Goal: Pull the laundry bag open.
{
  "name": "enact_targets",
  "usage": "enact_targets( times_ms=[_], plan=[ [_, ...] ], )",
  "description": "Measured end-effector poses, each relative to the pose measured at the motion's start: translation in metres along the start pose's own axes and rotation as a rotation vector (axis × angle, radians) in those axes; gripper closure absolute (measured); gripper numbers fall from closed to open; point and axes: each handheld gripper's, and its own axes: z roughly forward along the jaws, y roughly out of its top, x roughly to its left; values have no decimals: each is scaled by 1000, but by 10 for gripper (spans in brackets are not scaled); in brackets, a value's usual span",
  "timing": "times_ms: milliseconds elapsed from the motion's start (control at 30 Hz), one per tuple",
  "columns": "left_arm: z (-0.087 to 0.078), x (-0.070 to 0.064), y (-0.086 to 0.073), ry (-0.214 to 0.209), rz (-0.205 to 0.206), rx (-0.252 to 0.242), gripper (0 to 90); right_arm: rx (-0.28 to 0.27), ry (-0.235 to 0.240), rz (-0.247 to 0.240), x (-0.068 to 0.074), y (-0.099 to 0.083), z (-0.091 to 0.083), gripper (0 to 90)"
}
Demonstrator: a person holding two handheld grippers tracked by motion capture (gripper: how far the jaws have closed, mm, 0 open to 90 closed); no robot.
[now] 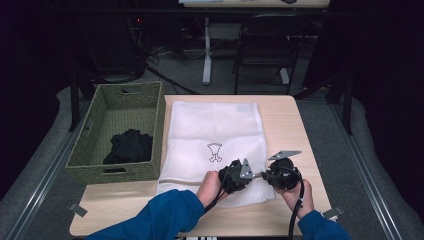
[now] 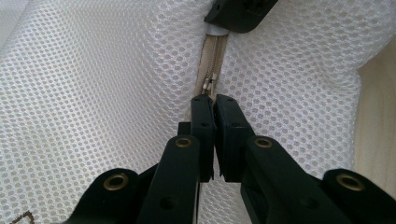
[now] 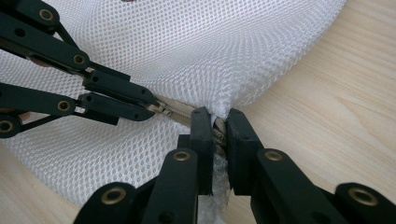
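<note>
Mesh laundry bag point(image 1: 215, 135) lay flat on table point(image 1: 290, 120). Left hand-held gripper point(image 2: 213, 100) pinched zipper pull point(image 2: 208, 85); right hand-held gripper point(image 3: 216, 122), just ahead, clamped zipper end point(image 3: 218, 133), likely anchoring bag so slider could run. Basket point(image 1: 157, 130) of dark clothes waited left.

One white mesh laundry bag point(image 1: 215, 131), one zipper point(image 2: 211, 70) on it. Two handheld grippers: left gripper point(image 1: 250, 175), right gripper point(image 1: 259, 175). One woven basket point(image 1: 158, 125), one black garment point(image 1: 131, 146) inside. One wooden table point(image 1: 287, 125). One black chair point(image 1: 265, 45) behind.
</note>
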Motion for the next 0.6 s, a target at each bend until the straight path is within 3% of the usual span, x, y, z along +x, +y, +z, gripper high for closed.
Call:
enact_targets(
  times_ms=[600],
  plan=[
    [-4, 4, -10, -5, -22, 12, 868, 13, -7, 2, -2, -1, 0, 835]
  ],
)
